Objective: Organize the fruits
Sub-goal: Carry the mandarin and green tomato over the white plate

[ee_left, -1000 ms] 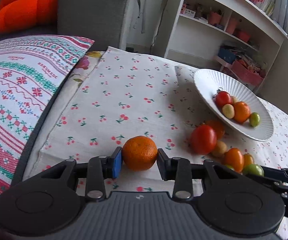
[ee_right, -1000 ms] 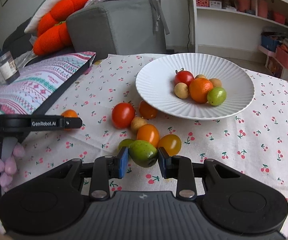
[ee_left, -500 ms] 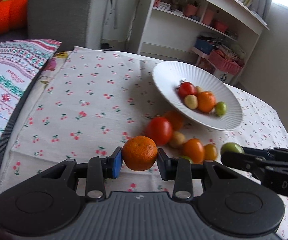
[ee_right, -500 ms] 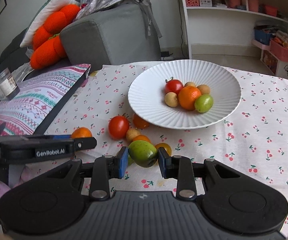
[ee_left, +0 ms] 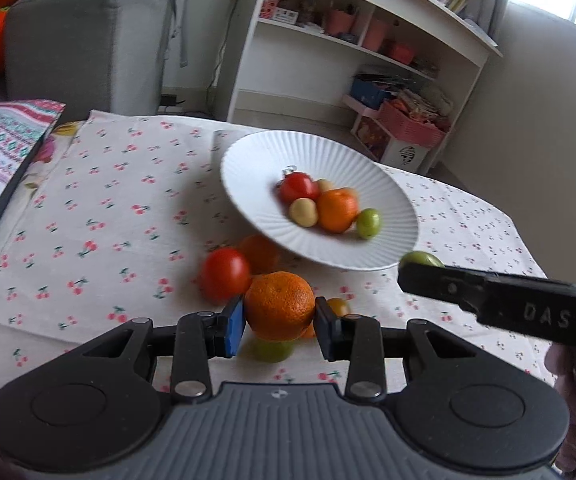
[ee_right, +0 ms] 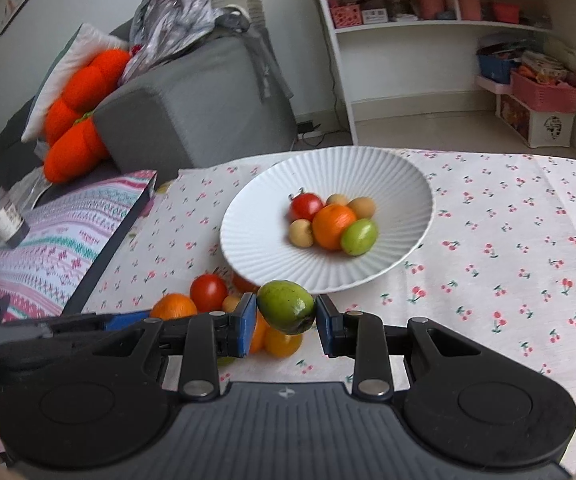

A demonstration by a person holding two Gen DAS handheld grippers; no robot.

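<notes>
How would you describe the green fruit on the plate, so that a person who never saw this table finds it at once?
Look at the white ribbed plate in the middle of the cherry-print tablecloth. A small heap of fruit lies in it, built around an orange mandarin. The green fruit touches the mandarin on the side nearest the right gripper; it is the only green piece on the plate.

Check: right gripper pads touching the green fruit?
Touching. The right wrist view shows the right gripper with both pads pressed against the green fruit, which is held off the tablecloth.
</notes>
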